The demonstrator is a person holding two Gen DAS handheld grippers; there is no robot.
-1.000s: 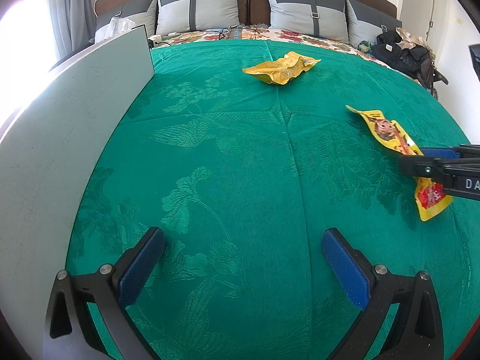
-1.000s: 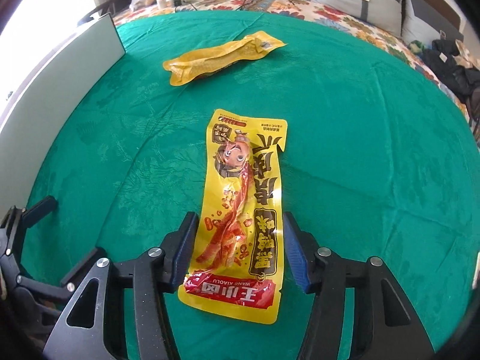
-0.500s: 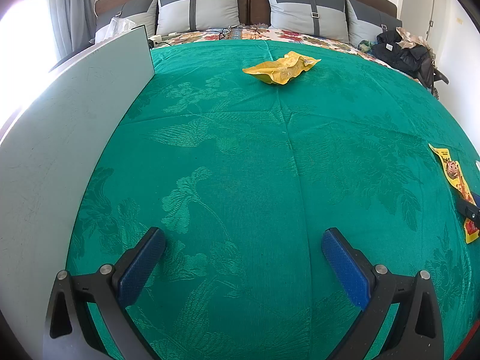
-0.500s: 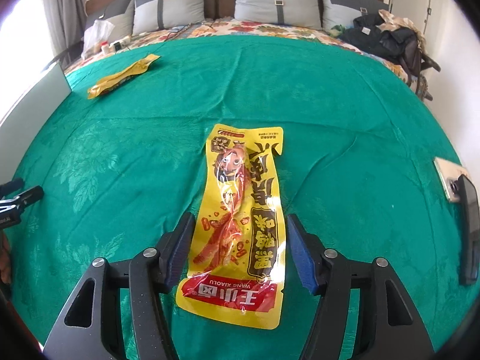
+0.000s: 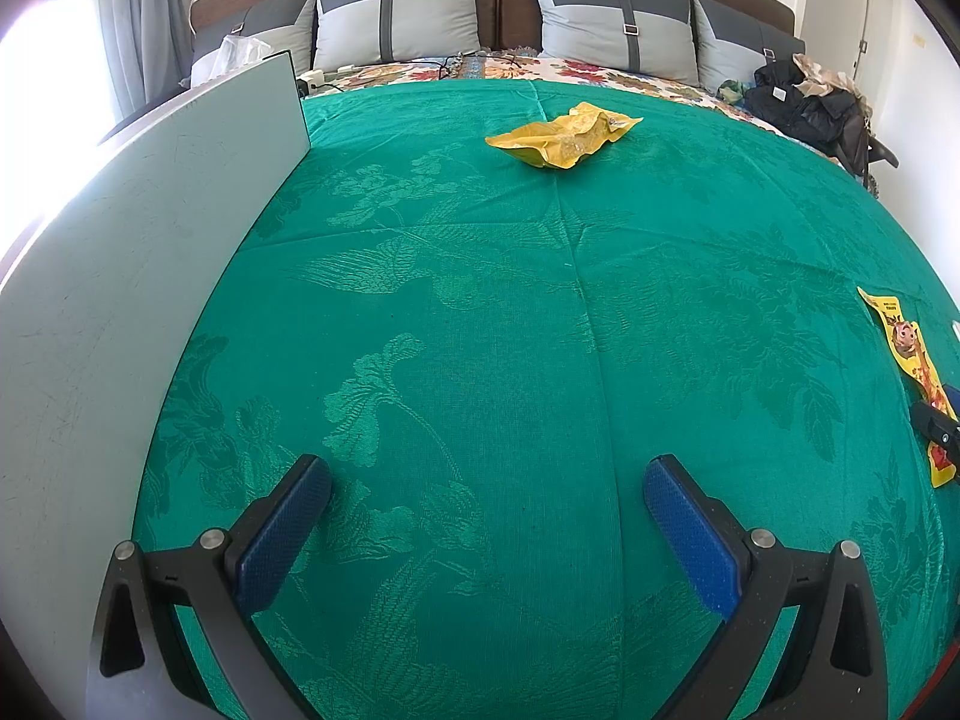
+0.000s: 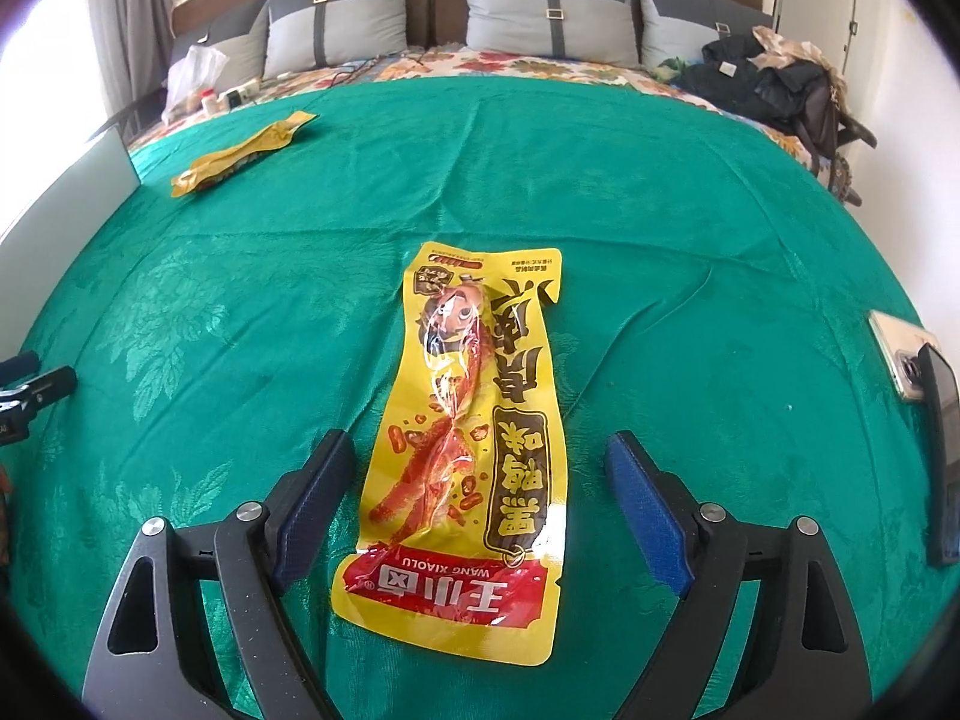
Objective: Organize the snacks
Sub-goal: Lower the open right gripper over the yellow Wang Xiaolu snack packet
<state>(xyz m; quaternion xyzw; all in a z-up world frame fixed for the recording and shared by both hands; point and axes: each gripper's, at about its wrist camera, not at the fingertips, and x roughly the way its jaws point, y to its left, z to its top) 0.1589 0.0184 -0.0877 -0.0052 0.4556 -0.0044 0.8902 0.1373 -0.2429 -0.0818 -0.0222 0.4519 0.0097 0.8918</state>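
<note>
A long yellow and red snack packet point(image 6: 474, 420) lies flat on the green bedspread. My right gripper point(image 6: 480, 486) is open, its fingers on either side of the packet's near half, not touching it. The packet also shows at the right edge of the left wrist view point(image 5: 912, 372). A second, crumpled yellow snack packet point(image 5: 564, 135) lies far up the bed; in the right wrist view it is at the far left point(image 6: 240, 153). My left gripper point(image 5: 486, 516) is open and empty over bare bedspread.
A grey-white board point(image 5: 120, 276) stands along the bed's left side. Pillows point(image 5: 396, 12) line the headboard. A dark pile of clothes point(image 5: 810, 102) sits at the far right. A phone and a dark flat object point(image 6: 936, 420) lie at the right edge.
My right gripper has opened wider and the packet now lies between the fingers with gaps on both sides. Earlier it carried the packet to the right. The left gripper has not moved.
</note>
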